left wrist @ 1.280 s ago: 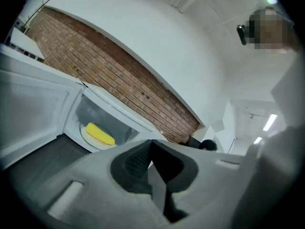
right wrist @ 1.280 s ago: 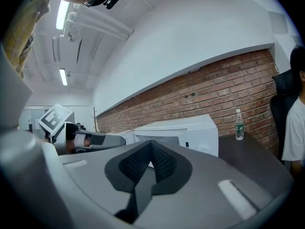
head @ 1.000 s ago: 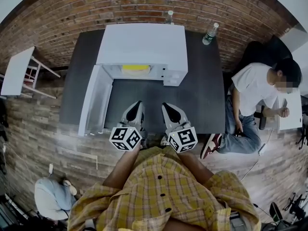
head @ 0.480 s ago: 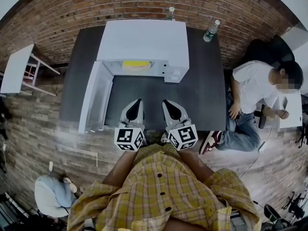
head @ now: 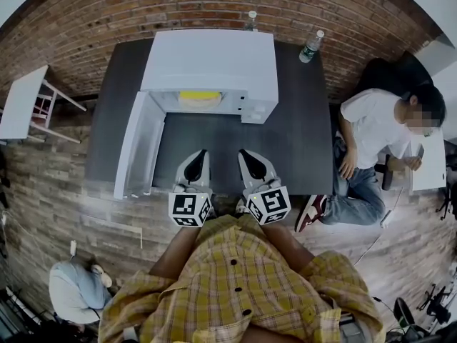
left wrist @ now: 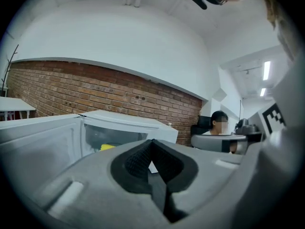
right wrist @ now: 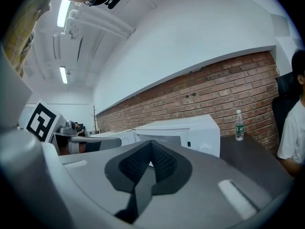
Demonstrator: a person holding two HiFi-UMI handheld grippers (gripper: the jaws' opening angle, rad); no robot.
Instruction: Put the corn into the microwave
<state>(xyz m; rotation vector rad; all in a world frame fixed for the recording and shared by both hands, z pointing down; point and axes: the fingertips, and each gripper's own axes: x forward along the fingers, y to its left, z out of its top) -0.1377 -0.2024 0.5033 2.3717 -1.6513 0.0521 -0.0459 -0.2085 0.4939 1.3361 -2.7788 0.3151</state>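
Note:
A white microwave (head: 211,66) stands on the dark table (head: 300,148) with its door (head: 136,145) swung open to the left. Yellow corn (head: 200,96) lies inside its chamber, also visible as corn (left wrist: 107,147) in the left gripper view. My left gripper (head: 201,153) and right gripper (head: 243,153) hang side by side over the table's near edge, well short of the microwave. Both are shut with nothing between their pads. The left gripper (left wrist: 151,142) and right gripper (right wrist: 151,143) point level toward the microwave (right wrist: 190,132).
A water bottle (head: 311,46) stands at the table's back right, another bottle (head: 251,21) behind the microwave. A person in a white shirt (head: 378,138) sits to the right of the table. A small white table (head: 25,106) stands left, by the brick wall.
The left gripper has rolled about its own axis, so its marker cube shows a different face. Both grippers stay in place. The seated person shifted a little.

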